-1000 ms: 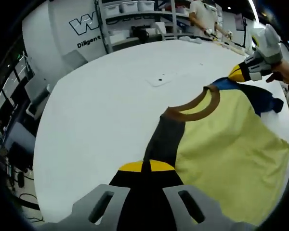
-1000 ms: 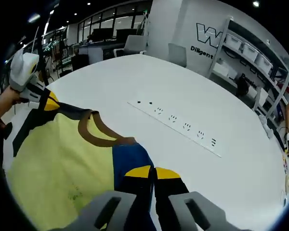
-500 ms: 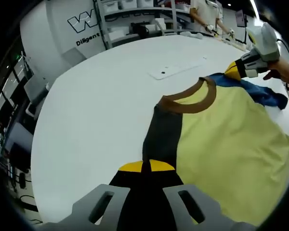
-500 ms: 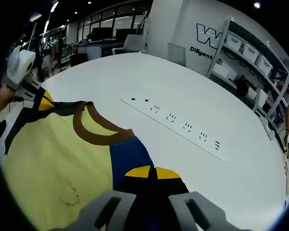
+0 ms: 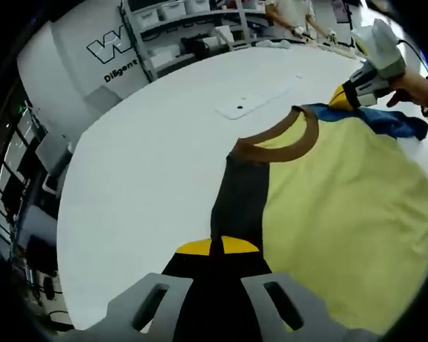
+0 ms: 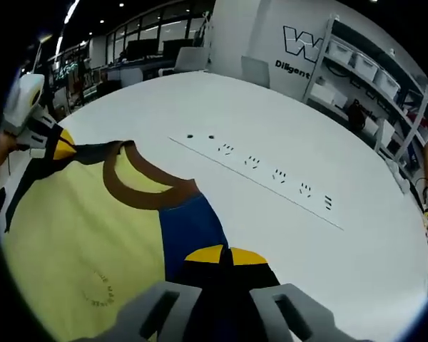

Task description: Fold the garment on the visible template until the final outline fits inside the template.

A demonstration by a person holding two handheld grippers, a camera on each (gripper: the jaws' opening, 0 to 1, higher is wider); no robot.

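Both pairs of jaws were clamped on the shirt (image 5: pixel 342 185): the left gripper (image 5: pixel 215 249) pinched the dark shoulder panel (image 5: pixel 239 199), and the right gripper (image 6: pixel 225 254) pinched the blue one (image 6: pixel 189 228). Between them the shirt hung stretched, its yellow body (image 6: pixel 78 235) spread wide and the brown collar (image 5: pixel 278 139) open toward the table (image 5: pixel 143 157). In the left gripper view the right gripper came in from the right, near the collar's far end; in the right gripper view the left gripper came in from the left, likewise at the collar.

By my judgement the task was near its start. The shirt looked unfolded, held up by the shoulders and flattened out, and no fold showed in the body. All the folding was left to do, and the final outline had yet to be brought inside the template. I could not make out a template for certain; a pale strip (image 6: pixel 260 178) with small dark marks lay on the table beyond the collar, well apart from the shirt, but whether that was it I could not tell.

Around the table stood shelving (image 6: pixel 371 78) with bins, a wall with lettering (image 5: pixel 114 53), and a person (image 5: pixel 289 14) at the far edge. Nothing lay on the table close to the shirt to hinder it
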